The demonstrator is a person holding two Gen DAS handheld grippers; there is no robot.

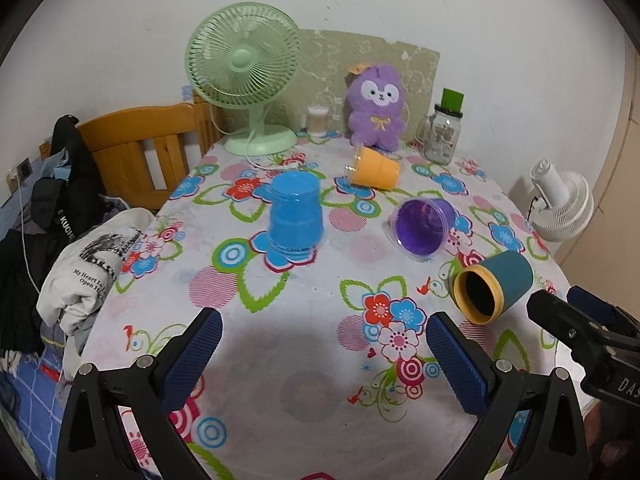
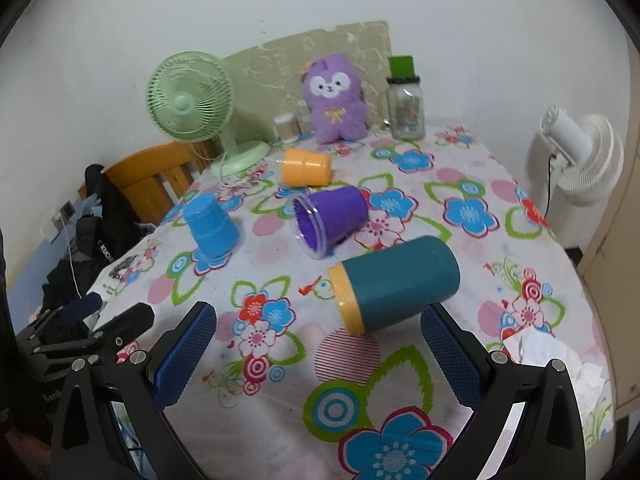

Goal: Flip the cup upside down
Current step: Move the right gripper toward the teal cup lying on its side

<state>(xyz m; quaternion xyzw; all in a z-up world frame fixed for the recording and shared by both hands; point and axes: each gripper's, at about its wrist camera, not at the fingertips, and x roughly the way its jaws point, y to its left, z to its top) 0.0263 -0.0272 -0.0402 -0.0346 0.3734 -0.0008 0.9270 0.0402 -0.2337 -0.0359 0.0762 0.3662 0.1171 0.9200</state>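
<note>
On the far left a heap of clothes [image 1: 72, 248] spills beside a wooden chair [image 1: 148, 148]; at the table's back edge stands a mint-green desk fan [image 1: 244, 76]; before it, on the floral tablecloth [image 1: 304, 312], a blue cup [image 1: 296, 212] stands mouth-down; further back an orange cup [image 1: 376, 168] lies on its side, just in front of a purple plush toy [image 1: 376, 108]; nearer, a translucent purple cup [image 1: 424, 226] lies tipped with its mouth toward the left wrist camera; right of the plush stands a glass jar with a green lid [image 1: 442, 128]; a teal cup with a yellow rim [image 2: 394, 282] lies on its side, rim pointing left, near the right gripper [image 2: 318, 354], whose blue-padded fingers [image 2: 450, 356] are spread wide and grip nothing; the left gripper [image 1: 324, 354] hovers over bare cloth, fingers [image 1: 192, 356] likewise apart and empty; off the table's right edge stands a white fan [image 1: 560, 208].
</note>
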